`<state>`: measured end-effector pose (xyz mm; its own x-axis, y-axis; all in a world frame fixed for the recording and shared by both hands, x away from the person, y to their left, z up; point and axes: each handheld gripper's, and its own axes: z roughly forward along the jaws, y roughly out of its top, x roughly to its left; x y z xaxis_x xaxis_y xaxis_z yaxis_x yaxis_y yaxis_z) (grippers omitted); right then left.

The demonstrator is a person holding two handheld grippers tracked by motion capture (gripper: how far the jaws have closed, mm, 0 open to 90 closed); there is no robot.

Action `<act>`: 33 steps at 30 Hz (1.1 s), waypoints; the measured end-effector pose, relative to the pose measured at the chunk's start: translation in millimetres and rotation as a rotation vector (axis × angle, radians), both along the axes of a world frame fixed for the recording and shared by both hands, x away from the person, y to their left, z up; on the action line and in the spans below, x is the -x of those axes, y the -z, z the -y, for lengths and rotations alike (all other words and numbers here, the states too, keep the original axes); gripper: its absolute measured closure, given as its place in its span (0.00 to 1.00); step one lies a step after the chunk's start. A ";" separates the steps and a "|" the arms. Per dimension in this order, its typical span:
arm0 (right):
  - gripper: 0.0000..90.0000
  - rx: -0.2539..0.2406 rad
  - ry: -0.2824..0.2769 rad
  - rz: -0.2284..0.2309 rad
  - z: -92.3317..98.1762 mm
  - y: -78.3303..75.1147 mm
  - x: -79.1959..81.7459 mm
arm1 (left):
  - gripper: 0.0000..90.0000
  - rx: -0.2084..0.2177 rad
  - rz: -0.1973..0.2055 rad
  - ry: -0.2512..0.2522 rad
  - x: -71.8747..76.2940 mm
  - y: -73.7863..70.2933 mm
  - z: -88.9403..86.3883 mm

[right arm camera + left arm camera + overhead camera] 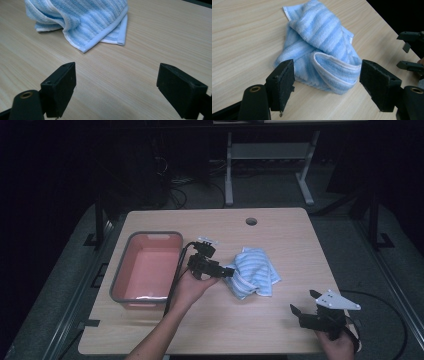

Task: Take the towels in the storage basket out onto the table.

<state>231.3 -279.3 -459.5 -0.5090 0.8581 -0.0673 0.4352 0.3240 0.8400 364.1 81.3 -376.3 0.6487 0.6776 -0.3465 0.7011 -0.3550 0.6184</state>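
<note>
The towel lay crumpled on the table, near its centre. The basin stood on the table at 9 o'clock from the towel, well apart from it. The left gripper sat between basin and towel, its open jaws just beside the towel's 9 o'clock edge. The right gripper was at 4 o'clock from the towel, near the table's front edge, apart from the towel. A cable hole lay at 12 o'clock from the towel.
</note>
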 end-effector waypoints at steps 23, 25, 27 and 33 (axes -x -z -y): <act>0.17 0.006 0.010 -0.010 0.5 2.2 -1.4 | 0.31 0.033 0.017 0.029 21.8 4.9 -13.3; 0.17 0.007 0.012 -0.010 0.8 2.1 -1.3 | 0.31 0.020 0.021 0.021 23.0 5.4 -14.2; 0.17 0.007 0.014 -0.009 1.3 2.0 -1.3 | 0.31 0.031 0.015 0.023 23.7 5.7 -15.4; 0.17 0.001 0.018 -0.003 1.9 1.0 -0.1 | 0.31 0.029 0.024 0.030 29.1 6.3 -15.5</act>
<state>231.4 -281.1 -460.6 -0.4941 0.8668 -0.0670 0.4434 0.3175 0.8382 335.0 96.8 -382.6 0.6765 0.6480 -0.3498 0.6757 -0.3573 0.6448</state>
